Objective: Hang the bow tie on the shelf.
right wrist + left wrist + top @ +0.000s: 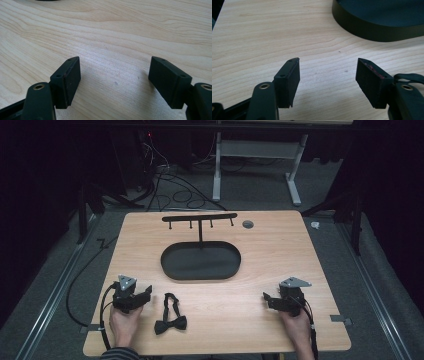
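Bow tie [170, 324]: bow lies crosswise near the table's [280, 250] front edge; strap seemingly loops away toward the tray [201, 261].
Left gripper [145, 295]: jaws wide, empty.
Right gripper [266, 298]: jaws wide, empty.

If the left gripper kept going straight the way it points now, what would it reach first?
Bare table lies straight ahead of the left gripper, whose fingers are open. The black oval tray sits ahead and to the right in its view; depth is unclear, but the gripper may clip the tray's near wall.

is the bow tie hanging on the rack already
No, the bow tie lies flat on the table, apart from the rack.
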### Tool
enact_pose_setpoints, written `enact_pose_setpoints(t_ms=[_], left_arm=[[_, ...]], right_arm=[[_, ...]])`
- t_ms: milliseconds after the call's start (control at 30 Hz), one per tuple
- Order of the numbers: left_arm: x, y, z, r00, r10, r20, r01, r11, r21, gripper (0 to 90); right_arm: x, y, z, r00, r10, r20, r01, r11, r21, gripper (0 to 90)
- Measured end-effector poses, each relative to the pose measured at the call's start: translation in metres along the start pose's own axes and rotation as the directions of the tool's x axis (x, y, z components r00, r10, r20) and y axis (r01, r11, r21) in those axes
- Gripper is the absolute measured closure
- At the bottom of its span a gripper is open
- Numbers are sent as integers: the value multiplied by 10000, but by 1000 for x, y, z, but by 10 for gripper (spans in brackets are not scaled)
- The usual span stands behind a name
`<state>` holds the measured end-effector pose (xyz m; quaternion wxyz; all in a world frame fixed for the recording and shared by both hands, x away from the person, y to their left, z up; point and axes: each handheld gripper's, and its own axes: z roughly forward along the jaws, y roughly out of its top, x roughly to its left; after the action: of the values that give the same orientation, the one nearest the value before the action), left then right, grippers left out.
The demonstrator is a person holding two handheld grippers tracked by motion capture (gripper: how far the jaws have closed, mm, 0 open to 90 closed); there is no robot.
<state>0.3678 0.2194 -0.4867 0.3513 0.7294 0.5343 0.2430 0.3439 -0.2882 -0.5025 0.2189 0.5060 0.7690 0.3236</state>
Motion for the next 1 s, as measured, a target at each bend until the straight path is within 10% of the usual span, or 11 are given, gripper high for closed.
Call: enact_pose_setpoints(t_ms=[400, 1000], left_arm=[[-18, 6, -19, 9977, 240, 628, -227, 9995, -207, 384], [-44, -2, -16, 9822, 326, 1848, -506, 9944, 931, 464]], right_arm=[[0, 0, 0, 10000, -11, 7, 11, 10000, 4, 271], [0, 0, 0, 10000, -14, 8, 14, 10000, 5, 271]])
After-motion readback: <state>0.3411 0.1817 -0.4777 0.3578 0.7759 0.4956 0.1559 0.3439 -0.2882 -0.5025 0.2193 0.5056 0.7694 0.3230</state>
